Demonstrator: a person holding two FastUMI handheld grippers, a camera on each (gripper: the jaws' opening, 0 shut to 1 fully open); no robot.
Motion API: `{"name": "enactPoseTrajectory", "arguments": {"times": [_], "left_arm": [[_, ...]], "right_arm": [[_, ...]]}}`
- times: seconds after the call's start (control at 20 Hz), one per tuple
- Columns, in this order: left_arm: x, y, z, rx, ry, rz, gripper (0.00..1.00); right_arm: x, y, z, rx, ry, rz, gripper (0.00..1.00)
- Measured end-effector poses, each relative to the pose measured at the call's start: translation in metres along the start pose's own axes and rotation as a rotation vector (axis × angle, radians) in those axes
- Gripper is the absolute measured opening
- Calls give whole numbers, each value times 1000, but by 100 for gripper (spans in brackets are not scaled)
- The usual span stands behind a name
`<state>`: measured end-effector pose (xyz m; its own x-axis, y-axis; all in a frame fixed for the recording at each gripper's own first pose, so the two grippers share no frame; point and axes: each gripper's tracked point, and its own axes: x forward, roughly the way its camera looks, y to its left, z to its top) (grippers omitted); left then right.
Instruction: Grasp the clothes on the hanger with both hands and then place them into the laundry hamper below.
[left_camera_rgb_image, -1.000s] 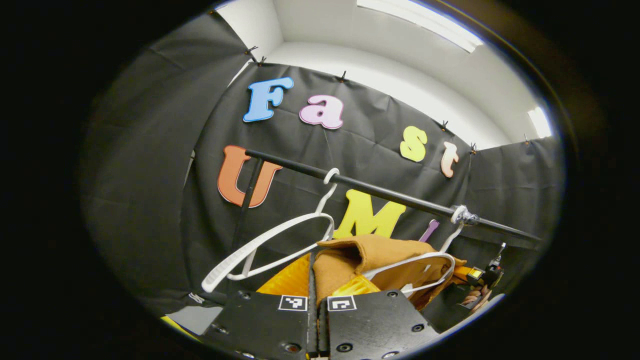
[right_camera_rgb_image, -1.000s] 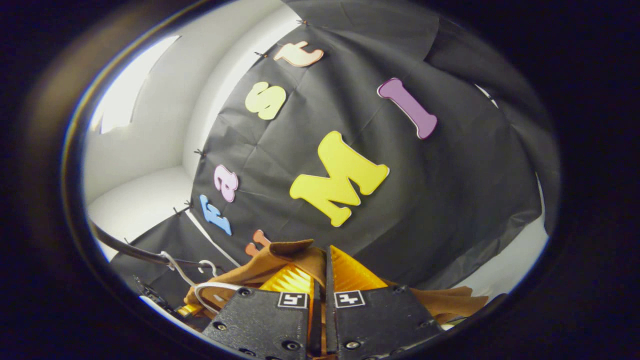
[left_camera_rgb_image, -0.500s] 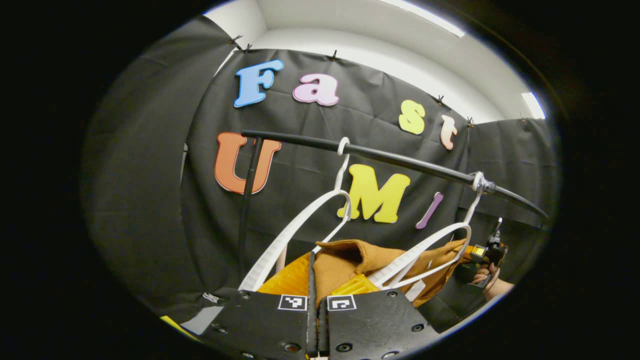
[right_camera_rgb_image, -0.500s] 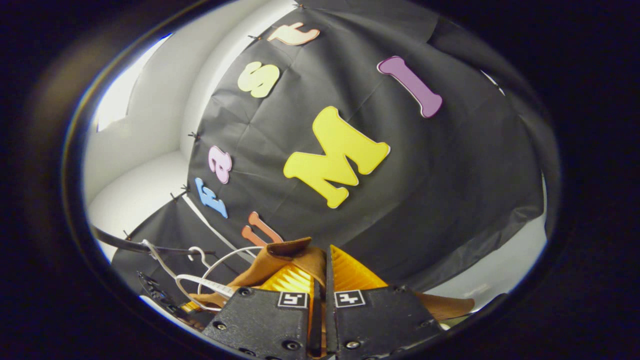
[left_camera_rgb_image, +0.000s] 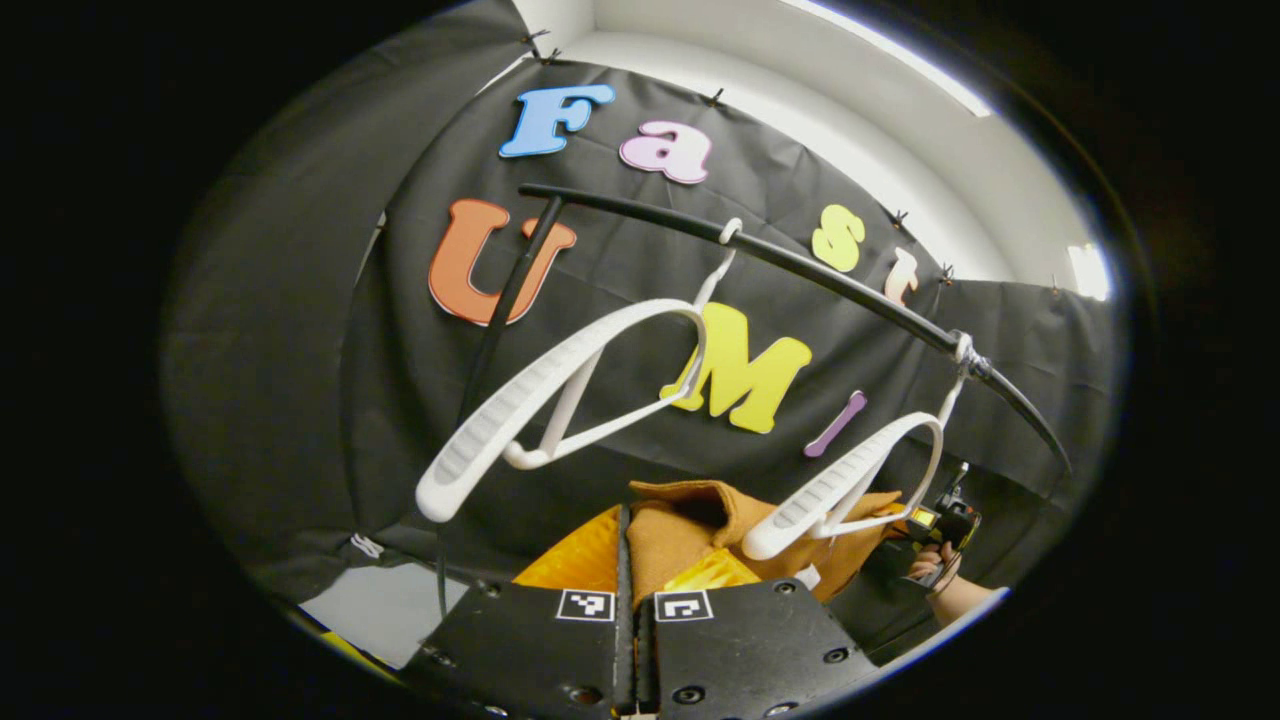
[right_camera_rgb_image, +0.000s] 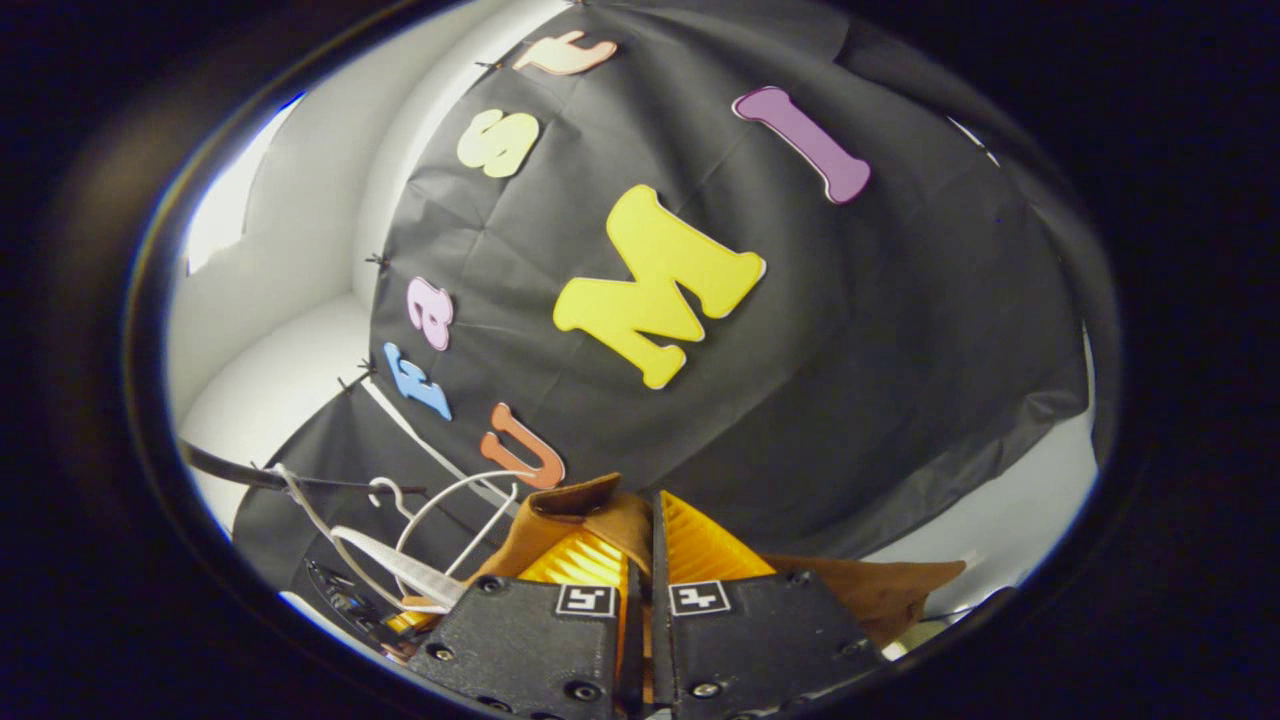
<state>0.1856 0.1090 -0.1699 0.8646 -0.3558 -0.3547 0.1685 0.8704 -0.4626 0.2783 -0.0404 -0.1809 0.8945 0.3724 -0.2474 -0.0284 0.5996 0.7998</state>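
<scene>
A brown garment (left_camera_rgb_image: 690, 525) stretches between the two grippers, below a black rail (left_camera_rgb_image: 800, 270). My left gripper (left_camera_rgb_image: 632, 560) is shut on one end of it, cloth bunched between the yellow pads (left_camera_rgb_image: 585, 555). My right gripper (right_camera_rgb_image: 648, 560) is shut on the other end of the brown garment (right_camera_rgb_image: 590, 505), which folds over its left pad and trails off to the right. In the left gripper view, the right gripper (left_camera_rgb_image: 940, 522) and the hand holding it show far off at the lower right. Two white hangers (left_camera_rgb_image: 560, 390) (left_camera_rgb_image: 850, 480) hang on the rail, both with bare arms.
The rail's black upright post (left_camera_rgb_image: 505, 310) stands at the left. The booth's black cloth wall lies behind everything. A pale patch of floor (left_camera_rgb_image: 370, 610) shows at the lower left. In the right gripper view the hangers (right_camera_rgb_image: 400, 570) and rail (right_camera_rgb_image: 260, 478) sit at the lower left.
Both grippers have dropped with the garment. The rail and hangers now stand higher in the left gripper view. The right-hand hanger has come free of the cloth and both hangers swing.
</scene>
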Motion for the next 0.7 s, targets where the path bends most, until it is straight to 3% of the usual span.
{"name": "enactPoseTrajectory", "arguments": {"times": [0.1,0.2,0.25,0.3,0.5,0.55,0.7], "left_arm": [[2,1,-10,-5,18,15,5],[1,4,-16,8,36,33,1],[-2,6,-18,12,42,38,5],[-2,6,-20,15,41,38,1],[-10,-8,-34,8,35,28,1],[-12,-13,-38,15,34,23,5],[-19,-33,-48,43,28,-2,1]], "right_arm": [[-6,-9,-12,7,20,-11,6],[-12,-13,-17,25,24,-7,7],[-15,-17,-22,20,32,-16,7],[-18,-23,-26,22,34,-23,6],[-38,-26,-38,57,43,-21,7],[-43,-24,-40,77,38,-8,6],[-54,-20,-53,91,50,6,6]]}}
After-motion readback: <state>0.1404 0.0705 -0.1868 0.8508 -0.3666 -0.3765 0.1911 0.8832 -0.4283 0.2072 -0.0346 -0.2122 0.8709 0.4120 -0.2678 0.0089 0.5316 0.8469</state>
